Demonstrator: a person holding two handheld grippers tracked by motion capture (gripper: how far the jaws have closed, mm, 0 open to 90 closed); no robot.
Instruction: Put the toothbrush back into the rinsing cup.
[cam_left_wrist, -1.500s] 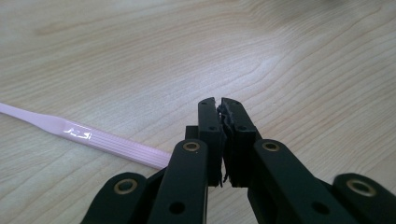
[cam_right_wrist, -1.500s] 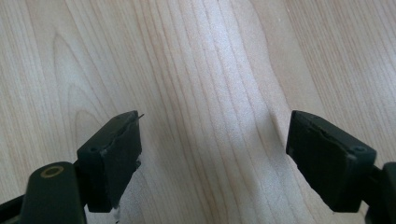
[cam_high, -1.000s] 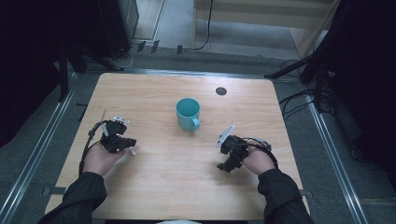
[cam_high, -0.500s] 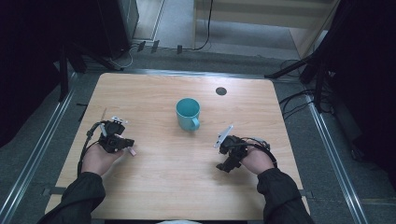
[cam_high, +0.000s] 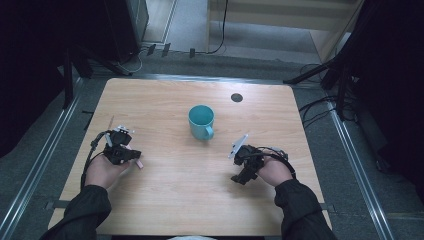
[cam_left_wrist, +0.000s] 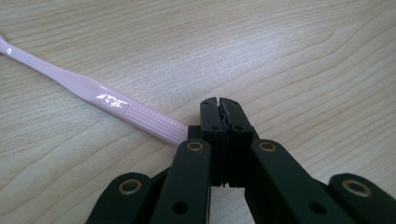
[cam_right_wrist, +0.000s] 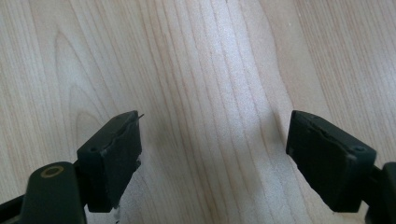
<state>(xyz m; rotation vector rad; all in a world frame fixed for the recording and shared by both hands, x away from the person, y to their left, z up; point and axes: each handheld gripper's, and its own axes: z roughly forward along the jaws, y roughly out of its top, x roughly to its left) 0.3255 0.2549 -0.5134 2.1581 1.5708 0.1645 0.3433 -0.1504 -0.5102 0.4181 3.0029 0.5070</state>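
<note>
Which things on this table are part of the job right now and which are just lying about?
In the job:
- pink toothbrush, lying on the table beside the shut left claw
- teal mug, likely where it goes

Lying about:
- dark round spot on the wooden table
- right claw, open over bare wood

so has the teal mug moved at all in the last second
No. The teal mug sits at the same spot, same gap to the dark round hole in the table.

A recording lab is suggested: wooden table ringed by metal rails, floor cables, dark stands.
</note>
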